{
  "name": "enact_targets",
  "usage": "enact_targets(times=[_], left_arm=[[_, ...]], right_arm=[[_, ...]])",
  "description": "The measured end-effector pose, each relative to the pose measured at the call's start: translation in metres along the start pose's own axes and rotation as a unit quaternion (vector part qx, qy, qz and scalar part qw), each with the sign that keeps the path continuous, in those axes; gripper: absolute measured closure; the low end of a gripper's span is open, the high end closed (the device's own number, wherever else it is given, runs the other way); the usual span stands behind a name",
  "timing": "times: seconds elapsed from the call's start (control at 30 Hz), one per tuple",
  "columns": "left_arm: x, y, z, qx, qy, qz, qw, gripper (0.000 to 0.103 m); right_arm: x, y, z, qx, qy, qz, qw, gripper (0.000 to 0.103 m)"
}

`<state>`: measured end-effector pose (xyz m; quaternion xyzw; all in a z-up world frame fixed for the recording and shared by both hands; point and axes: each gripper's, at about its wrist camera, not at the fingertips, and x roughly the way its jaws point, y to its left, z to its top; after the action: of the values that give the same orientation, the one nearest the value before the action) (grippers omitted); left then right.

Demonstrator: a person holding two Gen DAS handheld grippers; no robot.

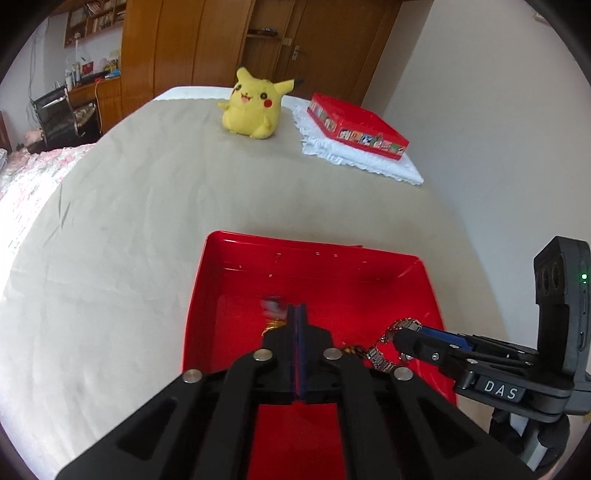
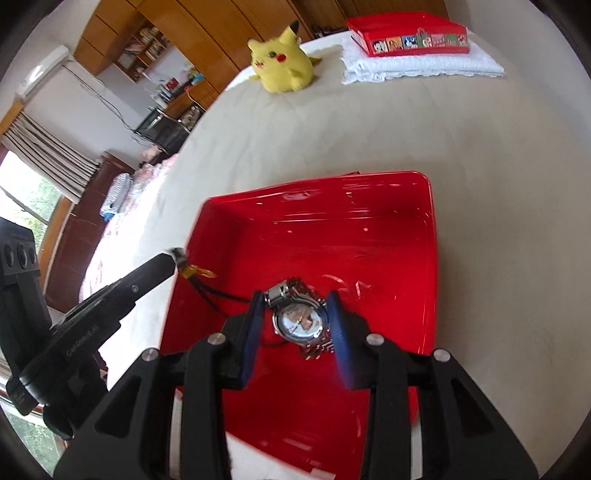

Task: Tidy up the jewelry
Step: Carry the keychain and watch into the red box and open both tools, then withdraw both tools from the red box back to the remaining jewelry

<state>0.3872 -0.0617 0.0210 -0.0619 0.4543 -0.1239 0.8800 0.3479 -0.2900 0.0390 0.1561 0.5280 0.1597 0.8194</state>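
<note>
A red tray (image 1: 369,273) (image 2: 424,229) lies on the beige bed cover. My left gripper (image 1: 297,310) is shut on a small jewelry piece with a gold part and a black cord (image 2: 199,275), held at the tray's left rim. The left gripper shows in the right wrist view (image 2: 173,258). A silver wristwatch (image 2: 300,321) lies in the tray. My right gripper (image 2: 297,321) is open, one finger on each side of the watch face. In the left wrist view the right gripper (image 1: 400,338) sits at the watch's metal band (image 1: 384,339).
A yellow Pikachu plush (image 1: 255,105) (image 2: 282,62) sits at the far side of the bed. A red box with pictures (image 1: 356,125) (image 2: 410,33) rests on a folded white towel (image 1: 369,162) beside it. A wall stands to the right, wardrobes and a desk behind.
</note>
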Motion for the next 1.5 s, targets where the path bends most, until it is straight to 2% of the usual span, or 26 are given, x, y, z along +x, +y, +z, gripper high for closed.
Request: enact_targets(times=[0.23, 0.3, 0.37, 0.4, 0.5, 0.57, 0.63, 0.77, 0.97, 1.03, 1.2, 1.33, 1.43, 1.5], left_arm=[[0.029, 0.001, 0.003, 0.01, 0.016, 0.015, 0.9997, 0.102], [0.032, 0.002, 0.002, 0.011, 0.022, 0.018, 0.9995, 0.095], [0.033, 0.003, 0.0, 0.009, 0.024, 0.016, 0.9995, 0.083], [0.032, 0.003, 0.0, 0.008, 0.024, 0.015, 0.9996, 0.081], [0.02, 0.004, -0.003, 0.01, 0.021, 0.012, 0.9997, 0.075], [0.007, 0.006, -0.007, 0.008, 0.016, 0.007, 0.9998, 0.066], [-0.008, 0.006, -0.014, 0.011, 0.009, 0.009, 0.9999, 0.057], [-0.045, 0.008, -0.043, 0.035, 0.004, 0.015, 0.9993, 0.049], [-0.079, 0.027, -0.102, 0.033, 0.036, 0.02, 0.9986, 0.046], [-0.085, 0.034, -0.123, 0.032, 0.048, 0.024, 0.998, 0.046], [-0.084, 0.048, -0.161, 0.012, 0.082, 0.026, 0.9962, 0.046], [-0.069, 0.05, -0.174, 0.001, 0.105, 0.027, 0.9942, 0.046], [-0.058, 0.044, -0.177, 0.01, 0.109, 0.049, 0.9928, 0.037], [-0.05, 0.039, -0.178, 0.013, 0.114, 0.051, 0.992, 0.036]], right_arm=[[0.029, -0.007, 0.009, -0.002, 0.012, -0.023, 1.0, 0.068], [0.032, -0.008, 0.011, -0.005, 0.005, -0.029, 1.0, 0.066], [0.029, -0.007, 0.011, -0.01, -0.004, -0.025, 1.0, 0.058], [0.026, -0.007, 0.01, -0.009, -0.01, -0.026, 1.0, 0.051], [0.016, -0.005, 0.007, -0.014, -0.02, -0.024, 0.999, 0.052], [0.005, -0.003, 0.001, -0.013, -0.026, -0.016, 0.999, 0.052], [-0.011, 0.001, -0.009, -0.019, -0.035, -0.011, 0.999, 0.052], [-0.042, 0.005, -0.035, -0.033, -0.046, -0.008, 0.998, 0.052], [-0.073, 0.01, -0.094, -0.054, -0.045, -0.008, 0.998, 0.053], [-0.078, 0.009, -0.115, -0.054, -0.038, 0.0, 0.998, 0.057], [-0.079, 0.008, -0.154, -0.046, -0.017, 0.018, 0.999, 0.06], [-0.07, 0.007, -0.176, -0.03, 0.003, 0.022, 0.999, 0.06], [-0.06, 0.005, -0.185, -0.017, 0.018, 0.016, 1.0, 0.06], [-0.054, 0.004, -0.189, -0.014, 0.027, 0.009, 0.999, 0.06]])
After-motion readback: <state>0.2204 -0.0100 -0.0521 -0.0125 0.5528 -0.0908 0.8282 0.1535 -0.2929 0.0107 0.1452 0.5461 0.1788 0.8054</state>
